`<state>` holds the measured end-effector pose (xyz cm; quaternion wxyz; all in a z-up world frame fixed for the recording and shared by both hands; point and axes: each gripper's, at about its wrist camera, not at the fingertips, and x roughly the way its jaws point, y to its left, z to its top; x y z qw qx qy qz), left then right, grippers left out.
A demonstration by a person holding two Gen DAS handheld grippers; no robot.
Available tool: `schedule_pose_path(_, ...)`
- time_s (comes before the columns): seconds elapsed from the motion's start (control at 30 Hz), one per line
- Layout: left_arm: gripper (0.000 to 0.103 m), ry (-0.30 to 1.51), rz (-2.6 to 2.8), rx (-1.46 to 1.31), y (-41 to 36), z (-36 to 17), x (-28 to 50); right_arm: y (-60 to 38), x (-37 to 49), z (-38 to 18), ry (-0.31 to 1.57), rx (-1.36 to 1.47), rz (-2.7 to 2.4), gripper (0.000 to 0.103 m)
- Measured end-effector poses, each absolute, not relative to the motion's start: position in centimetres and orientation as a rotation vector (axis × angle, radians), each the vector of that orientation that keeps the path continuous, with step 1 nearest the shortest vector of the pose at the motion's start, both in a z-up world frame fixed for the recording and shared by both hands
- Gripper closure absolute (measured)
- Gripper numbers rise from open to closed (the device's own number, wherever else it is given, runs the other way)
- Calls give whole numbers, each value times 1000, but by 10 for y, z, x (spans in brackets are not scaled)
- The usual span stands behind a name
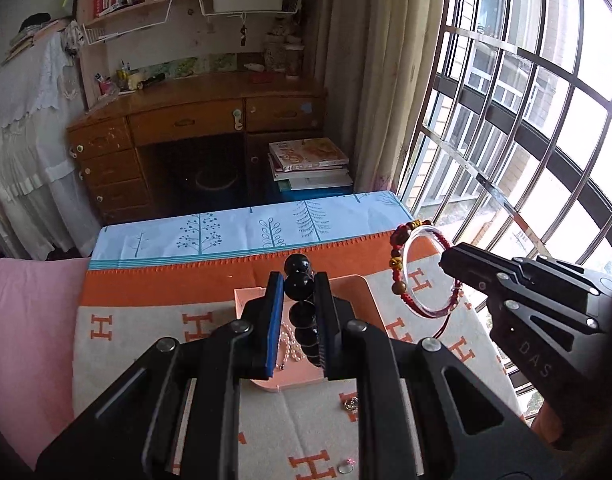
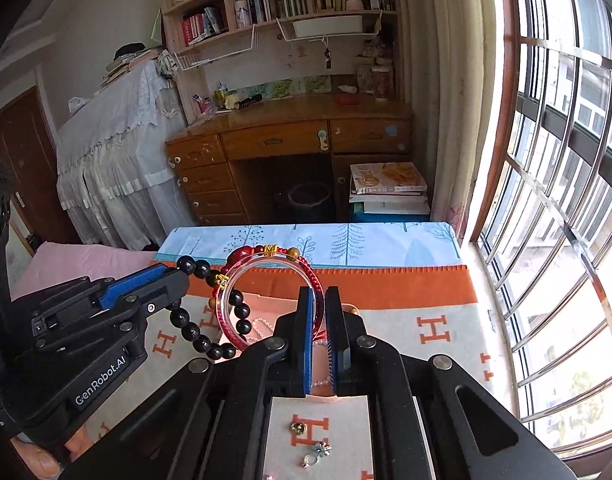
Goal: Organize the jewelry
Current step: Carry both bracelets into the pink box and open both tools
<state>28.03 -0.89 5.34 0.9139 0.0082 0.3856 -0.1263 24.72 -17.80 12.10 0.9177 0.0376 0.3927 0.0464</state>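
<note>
Over the orange-and-white blanketed table (image 1: 145,340), my left tool (image 1: 299,312) clamps black round beads (image 1: 301,280), my right tool (image 2: 318,320) clamps a clear-and-red bangle (image 2: 265,304); next, lowering both into the pink tray (image 1: 366,296).

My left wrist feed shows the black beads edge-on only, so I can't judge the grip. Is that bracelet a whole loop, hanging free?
Observer: Yes. The right wrist view shows the black bead bracelet as a full loop, hanging from the left gripper.
Operator: How is the right gripper holding?
Observer: The right gripper pinches the clear bangle by its lower right rim, and the red cord bracelet follows that rim.
Operator: Are the two loads touching?
Observer: I cannot tell. In that view the beads cross the bangle's left side.
</note>
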Motion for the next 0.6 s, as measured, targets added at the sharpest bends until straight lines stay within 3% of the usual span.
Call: schedule_pose_path(0.6, 90, 969, -252, 75, -34, -78, 334, -181, 336, -73, 1064, 62, 58, 97)
